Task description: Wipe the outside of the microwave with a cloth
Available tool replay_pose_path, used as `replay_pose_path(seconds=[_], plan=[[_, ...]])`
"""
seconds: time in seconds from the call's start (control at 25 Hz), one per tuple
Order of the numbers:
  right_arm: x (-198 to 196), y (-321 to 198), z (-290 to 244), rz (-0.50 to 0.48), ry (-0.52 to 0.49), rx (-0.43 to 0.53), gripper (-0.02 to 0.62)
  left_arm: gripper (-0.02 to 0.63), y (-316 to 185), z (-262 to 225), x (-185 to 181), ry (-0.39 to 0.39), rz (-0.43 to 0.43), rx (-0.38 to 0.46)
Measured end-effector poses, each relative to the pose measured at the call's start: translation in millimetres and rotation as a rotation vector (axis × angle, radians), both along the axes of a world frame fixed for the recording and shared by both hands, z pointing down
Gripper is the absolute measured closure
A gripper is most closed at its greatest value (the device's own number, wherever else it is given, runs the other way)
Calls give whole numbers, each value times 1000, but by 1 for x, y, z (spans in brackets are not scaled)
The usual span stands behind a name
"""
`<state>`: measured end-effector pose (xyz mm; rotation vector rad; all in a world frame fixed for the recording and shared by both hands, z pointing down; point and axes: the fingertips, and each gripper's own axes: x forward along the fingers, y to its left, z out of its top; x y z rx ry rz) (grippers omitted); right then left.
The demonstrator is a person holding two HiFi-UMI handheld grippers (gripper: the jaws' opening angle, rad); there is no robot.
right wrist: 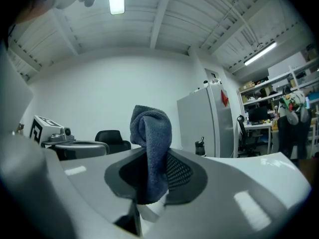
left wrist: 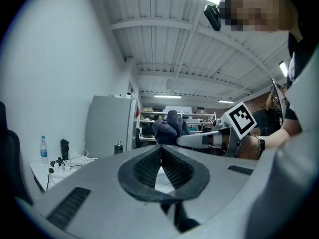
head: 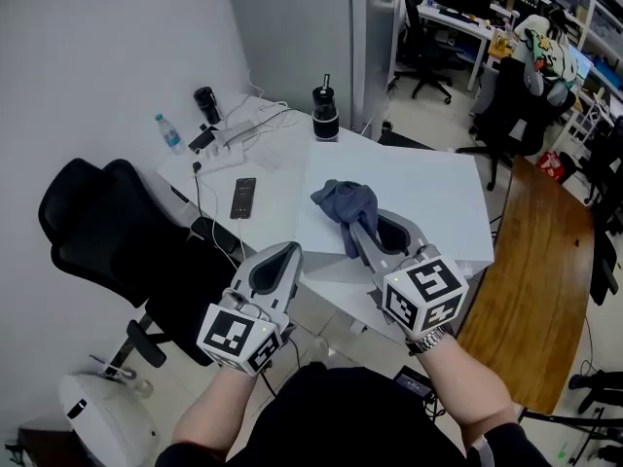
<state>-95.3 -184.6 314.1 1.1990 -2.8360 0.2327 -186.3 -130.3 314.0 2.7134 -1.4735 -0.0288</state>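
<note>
your right gripper (head: 360,232) grips the cloth (head: 346,202) just above the white microwave (head: 438,202) top; your left gripper (head: 290,253) is closed, empty. pinched only by a fold, the cloth may slip out when dragged.

The cloth (head: 346,202) is soft, nappy blue-grey fabric with a matt look. The left gripper (head: 291,249) and right gripper (head: 352,227) have smooth grey plastic shells with a faint sheen. Their pads (right wrist: 179,171) are black and finely ribbed. The microwave (head: 419,197) at centre is smooth matt white. At the right edge, the table (head: 545,270) is polished brown wood. The office chair (head: 97,232) at left has matt black upholstery.
</note>
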Motion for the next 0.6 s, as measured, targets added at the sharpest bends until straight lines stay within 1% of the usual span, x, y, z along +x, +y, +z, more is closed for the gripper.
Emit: replay_pose_path(seconds=[0.36, 0.6], plan=[[-53, -79, 24, 59, 98, -73, 517, 601, -70, 6, -53, 26, 48, -20], [-78, -115, 52, 71, 192, -139, 517, 601, -104, 13, -67, 38, 88, -27]])
